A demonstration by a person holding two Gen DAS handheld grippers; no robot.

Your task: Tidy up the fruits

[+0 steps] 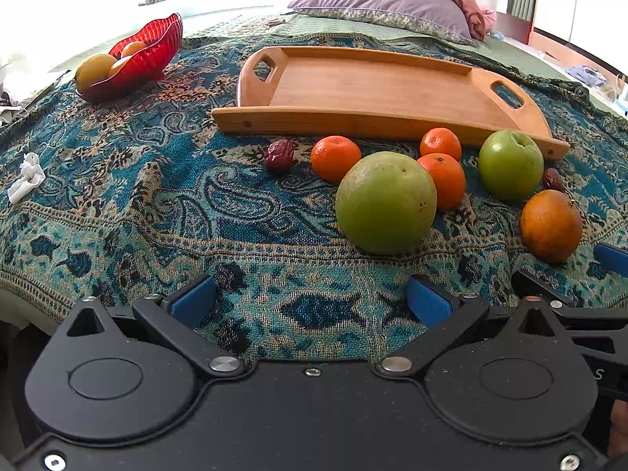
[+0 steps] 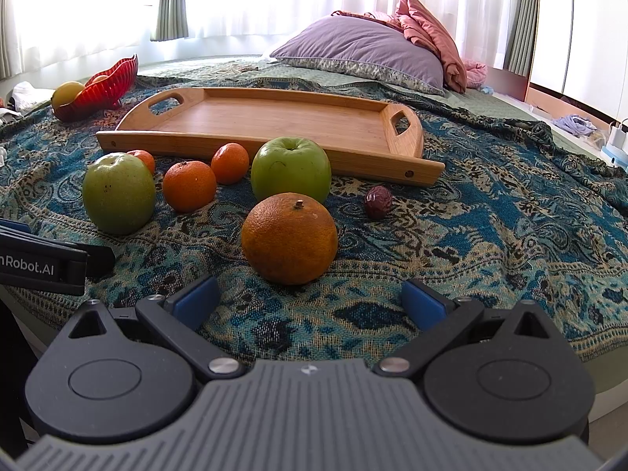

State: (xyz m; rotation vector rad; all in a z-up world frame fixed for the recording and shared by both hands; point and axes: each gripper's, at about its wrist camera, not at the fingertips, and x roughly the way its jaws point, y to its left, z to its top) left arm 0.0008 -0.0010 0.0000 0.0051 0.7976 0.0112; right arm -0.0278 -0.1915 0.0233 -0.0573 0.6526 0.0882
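Both the left tongs (image 1: 310, 300) and the right tongs (image 2: 310, 298) hang released over the near edge of the bed (image 2: 510, 212), blue pads wide apart and empty. Open patterned cloth lies ahead of the left tongs; the large orange (image 2: 289, 238) sits just before the right ones. The other fruit clusters along the near rim of the wooden tray (image 2: 274, 117), which holds nothing: two green apples (image 1: 386, 202) (image 1: 510, 165), three mandarins (image 1: 335, 157), two dark dates (image 1: 278, 155). Toward the bed's far left corner a red bowl (image 1: 151, 53) holds more fruit, partly hidden by its wall. A purple pillow (image 2: 361, 49) lies at the far edge, before glaring curtained windows.
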